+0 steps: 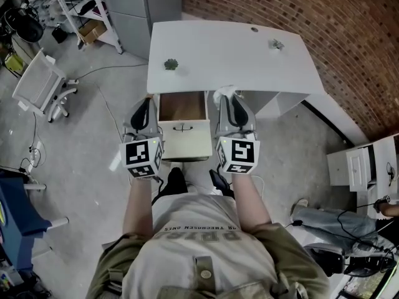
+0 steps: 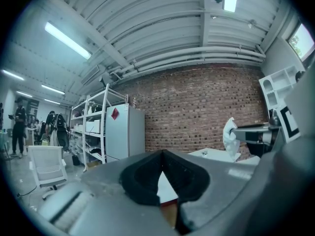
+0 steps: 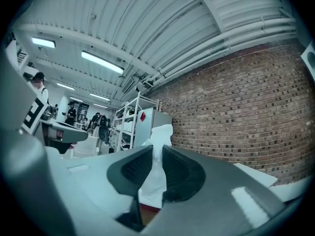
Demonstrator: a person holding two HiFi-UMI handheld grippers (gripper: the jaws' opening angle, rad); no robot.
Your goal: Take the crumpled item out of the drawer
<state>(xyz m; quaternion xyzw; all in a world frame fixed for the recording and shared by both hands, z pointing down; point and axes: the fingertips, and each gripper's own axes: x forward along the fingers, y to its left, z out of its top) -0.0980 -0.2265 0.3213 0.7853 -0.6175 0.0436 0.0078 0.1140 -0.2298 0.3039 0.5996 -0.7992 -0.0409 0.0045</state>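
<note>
The crumpled item (image 3: 155, 173) is a white wad of paper or cloth, pinched upright between the pads of my right gripper (image 3: 156, 151). In the head view it shows as a white tuft (image 1: 225, 93) at that gripper's tip (image 1: 226, 97), just right of the open drawer (image 1: 187, 143). The drawer's brown inside looks bare. From the left gripper view the wad (image 2: 229, 136) hangs at the right, level with the desk top. My left gripper (image 2: 162, 155) is shut with nothing in it, and sits at the drawer's left side (image 1: 148, 99).
The white desk (image 1: 230, 73) above the drawer carries a small green object (image 1: 171, 64) and a small grey one (image 1: 276, 43). A brick wall (image 1: 324, 36) runs behind it. A white chair (image 1: 38, 87) stands to the left, with shelving and a white fridge (image 2: 126, 132) beyond.
</note>
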